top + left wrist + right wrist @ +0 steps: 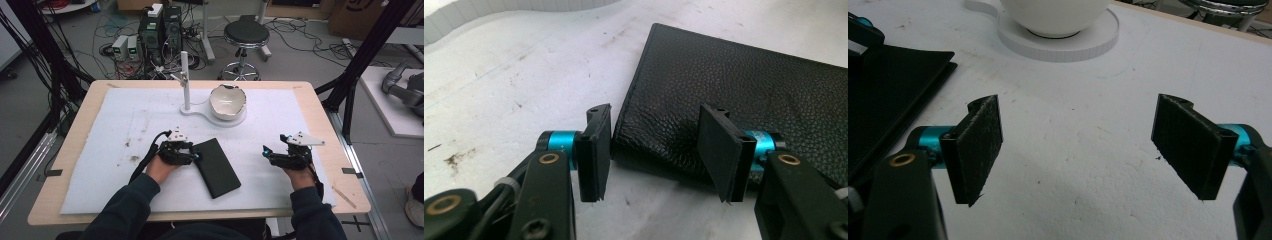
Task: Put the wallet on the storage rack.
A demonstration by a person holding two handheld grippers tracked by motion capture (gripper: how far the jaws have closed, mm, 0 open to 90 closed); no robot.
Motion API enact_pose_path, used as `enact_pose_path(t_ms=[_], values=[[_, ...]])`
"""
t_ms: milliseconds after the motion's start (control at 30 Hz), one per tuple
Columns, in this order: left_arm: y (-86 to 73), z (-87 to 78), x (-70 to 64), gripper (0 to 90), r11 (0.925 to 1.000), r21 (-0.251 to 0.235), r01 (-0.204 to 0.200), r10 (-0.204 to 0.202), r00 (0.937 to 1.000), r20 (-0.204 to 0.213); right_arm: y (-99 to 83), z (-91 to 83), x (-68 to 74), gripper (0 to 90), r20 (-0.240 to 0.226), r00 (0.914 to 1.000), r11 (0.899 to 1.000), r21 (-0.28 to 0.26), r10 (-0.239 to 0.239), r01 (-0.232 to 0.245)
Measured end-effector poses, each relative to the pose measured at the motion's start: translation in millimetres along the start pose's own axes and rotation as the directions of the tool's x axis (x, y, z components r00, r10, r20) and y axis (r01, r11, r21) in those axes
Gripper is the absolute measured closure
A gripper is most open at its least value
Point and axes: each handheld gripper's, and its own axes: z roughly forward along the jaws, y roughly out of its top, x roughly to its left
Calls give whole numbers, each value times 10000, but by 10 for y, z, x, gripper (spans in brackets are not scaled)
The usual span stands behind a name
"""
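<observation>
Lay near the worktop's front edge: black leather wallet (216,167). Left hand-held gripper (654,145) spread apart astride its corner, perhaps touching; right hand-held gripper (1075,145) apart, idle. Best closed squarely, low.

The high view looks down from above the near edge and takes in the whole table (70,150). Each gripper view sits low and close, looking forward over the white mat (1088,130). All three see the black wallet (216,167).
</observation>
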Motion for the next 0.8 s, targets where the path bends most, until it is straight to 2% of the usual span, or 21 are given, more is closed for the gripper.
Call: enact_pose_path(t_ms=[100,300,400,500,567,633,700,800], values=[[65,80,-48,490,9999,-6,145,-145,9992,-378,3,6,-13,207,2,10000,10000,-28,47,-47],[282,360,-146,492,9990,-14,438,-437,9934,-1058,10,-3,-22,207,21,10000,10000,-85,29,-29],[355,473,-176,492,9988,-100,489,-497,9930,-1075,10,-6,-18,207,19,10000,10000,-84,-13,13],[369,508,-155,490,9983,-295,510,-532,9955,-783,10,-10,-14,207,-23,10000,9999,-126,-54,54],[369,455,-110,477,9972,-463,586,-609,9969,-490,10,-26,-12,207,-31,10000,9998,-198,-73,73],[375,336,-68,471,9935,-1034,476,-511,9982,-310,6,-41,-10,207,-39,9999,9996,-271,-122,121],[380,167,-11,435,9834,-1772,400,-439,9989,-182,-2,-46,-5,206,-66,9999,9996,-252,-132,130],[347,-75,98,370,9689,-2465,228,-286,9994,-197,6,-49,31,206,-177,9996,9992,-339,-201,194]])
